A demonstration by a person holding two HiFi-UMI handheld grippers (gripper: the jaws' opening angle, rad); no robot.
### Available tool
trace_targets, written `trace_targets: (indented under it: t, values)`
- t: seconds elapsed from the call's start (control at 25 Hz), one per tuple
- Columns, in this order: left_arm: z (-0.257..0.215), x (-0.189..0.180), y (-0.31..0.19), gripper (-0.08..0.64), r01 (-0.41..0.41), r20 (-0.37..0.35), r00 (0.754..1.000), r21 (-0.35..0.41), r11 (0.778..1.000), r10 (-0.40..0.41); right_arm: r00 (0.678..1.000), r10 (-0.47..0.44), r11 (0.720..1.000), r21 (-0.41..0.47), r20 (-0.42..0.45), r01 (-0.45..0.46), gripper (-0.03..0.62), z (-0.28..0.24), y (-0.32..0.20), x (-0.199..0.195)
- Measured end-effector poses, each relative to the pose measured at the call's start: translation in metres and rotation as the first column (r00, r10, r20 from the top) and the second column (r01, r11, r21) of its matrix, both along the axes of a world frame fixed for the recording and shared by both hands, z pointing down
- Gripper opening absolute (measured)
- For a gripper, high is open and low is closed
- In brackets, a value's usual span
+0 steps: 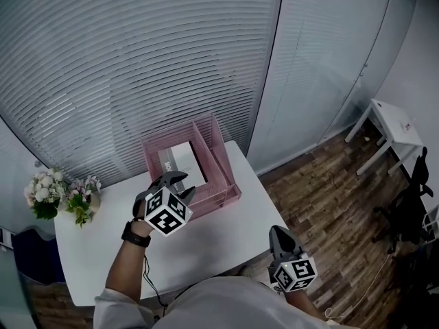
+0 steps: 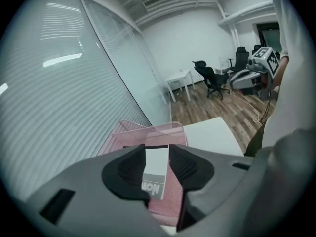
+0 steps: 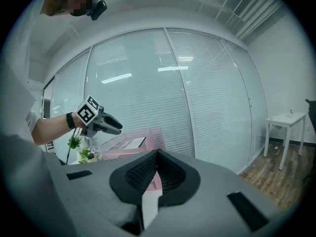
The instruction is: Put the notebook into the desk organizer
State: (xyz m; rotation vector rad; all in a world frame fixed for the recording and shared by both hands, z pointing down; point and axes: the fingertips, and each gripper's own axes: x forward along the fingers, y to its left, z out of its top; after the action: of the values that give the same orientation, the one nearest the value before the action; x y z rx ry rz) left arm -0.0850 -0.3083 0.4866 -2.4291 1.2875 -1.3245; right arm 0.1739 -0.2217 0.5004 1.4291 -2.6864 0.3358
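Notebook (image 1: pixel 184 160): flat in the big compartment of the pink organizer (image 1: pixel 223 196), at the far edge of the bench (image 1: pixel 219 242); placing judged done, a clean pull-back next. Left tool (image 1: pixel 184 182): released, jaws apart over the near rim. Right tool (image 1: pixel 276 233): clenched, empty, off the near right corner; the bare near bench leaves room.

Slatted blinds (image 1: pixel 137 60), wood floor (image 1: pixel 322 197), side table (image 1: pixel 394 125)
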Motion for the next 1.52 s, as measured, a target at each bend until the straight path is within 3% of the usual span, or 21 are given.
trace_targets:
  t: [0.12,0.28,0.56,0.76,0.96,1.16,1.52]
  values:
    - [-0.016,-0.007,0.013,0.106,0.049,-0.104,0.994,0.075,0.996,-0.041,1.000,-0.019,1.000,0.023,0.005,0.019,0.012,-0.011,-0.003,-0.011]
    - [-0.035,-0.014,0.030,0.025,0.123,-0.252,0.964,0.156,0.980,-0.081,0.999,-0.038,0.998,0.056,0.012,0.038,0.012,-0.026,-0.007,-0.021]
    - [-0.051,-0.020,0.054,0.009,0.210,-0.392,0.914,0.234,0.949,-0.105,0.999,-0.049,0.995,0.091,0.012,0.048,0.012,-0.041,-0.009,-0.027]
    - [-0.063,-0.019,0.077,0.009,0.250,-0.525,0.848,0.277,0.928,-0.072,0.999,-0.036,0.994,0.108,0.013,0.034,0.012,-0.046,-0.007,-0.025]
    - [-0.053,-0.017,0.093,0.009,0.275,-0.587,0.807,0.279,0.920,-0.063,1.000,-0.021,0.993,0.119,0.018,0.019,0.012,-0.046,-0.005,-0.024]
    - [-0.052,-0.019,0.097,0.009,0.294,-0.618,0.784,0.278,0.914,-0.065,1.000,-0.016,0.993,0.118,0.017,0.014,0.012,-0.043,-0.002,-0.025]
    - [-0.052,-0.022,0.100,0.009,0.295,-0.621,0.781,0.276,0.915,-0.064,1.000,-0.013,0.992,0.128,0.019,0.011,0.012,-0.044,0.002,-0.026]
